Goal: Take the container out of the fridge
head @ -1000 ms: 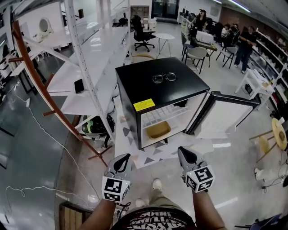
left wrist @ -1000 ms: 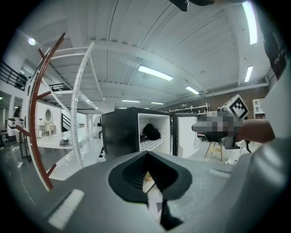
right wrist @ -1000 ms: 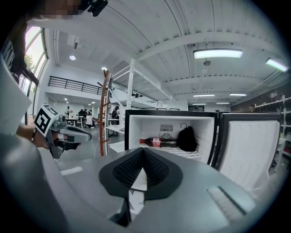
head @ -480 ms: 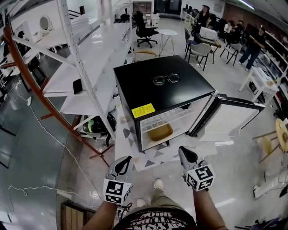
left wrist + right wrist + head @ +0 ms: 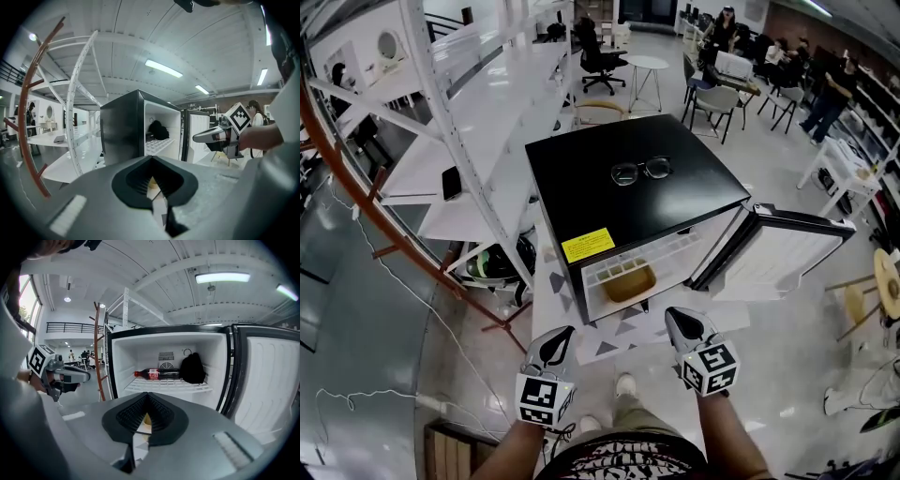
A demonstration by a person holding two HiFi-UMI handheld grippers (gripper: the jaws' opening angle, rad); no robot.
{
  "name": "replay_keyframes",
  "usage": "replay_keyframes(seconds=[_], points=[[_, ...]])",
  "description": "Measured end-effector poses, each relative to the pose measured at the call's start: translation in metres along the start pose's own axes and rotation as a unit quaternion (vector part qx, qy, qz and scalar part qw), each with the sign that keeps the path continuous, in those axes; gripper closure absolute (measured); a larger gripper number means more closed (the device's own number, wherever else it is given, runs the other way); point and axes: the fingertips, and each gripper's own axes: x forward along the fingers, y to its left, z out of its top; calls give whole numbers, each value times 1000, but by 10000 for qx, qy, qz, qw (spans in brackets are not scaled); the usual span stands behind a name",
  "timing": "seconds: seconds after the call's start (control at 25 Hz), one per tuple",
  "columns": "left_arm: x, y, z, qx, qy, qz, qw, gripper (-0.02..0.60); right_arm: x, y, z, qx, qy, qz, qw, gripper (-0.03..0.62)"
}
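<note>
A tan container [image 5: 630, 281] sits low inside the black mini fridge [image 5: 628, 173], under a white wire shelf [image 5: 642, 255]. The fridge door [image 5: 778, 253] stands open to the right. My left gripper [image 5: 555, 345] and right gripper [image 5: 685, 324] hover side by side in front of the fridge opening, both shut and empty, a short way from the container. In the right gripper view a sliver of the yellowish container [image 5: 146, 419] shows through the gap behind the right gripper [image 5: 147, 397]. The left gripper [image 5: 151, 161] faces the fridge's [image 5: 123, 129] left corner.
A cola bottle [image 5: 157, 374] and a black bag [image 5: 192, 368] lie on the upper shelf. Eyeglasses [image 5: 640, 170] rest on the fridge top. White shelving [image 5: 478, 122] with a rust-coloured brace stands left. A patterned mat [image 5: 628, 330] lies below the fridge. People and chairs are far back.
The view has drawn nearer to the fridge. Both grippers have edged forward toward the opening and stay shut.
</note>
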Motion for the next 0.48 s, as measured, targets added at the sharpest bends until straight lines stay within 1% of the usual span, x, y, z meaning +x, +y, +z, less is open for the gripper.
replay_keyframes(seconds=[0.48], points=[[40, 0, 0, -32, 93, -86, 9999, 581, 42, -33, -22, 134, 398, 47, 9991, 568]])
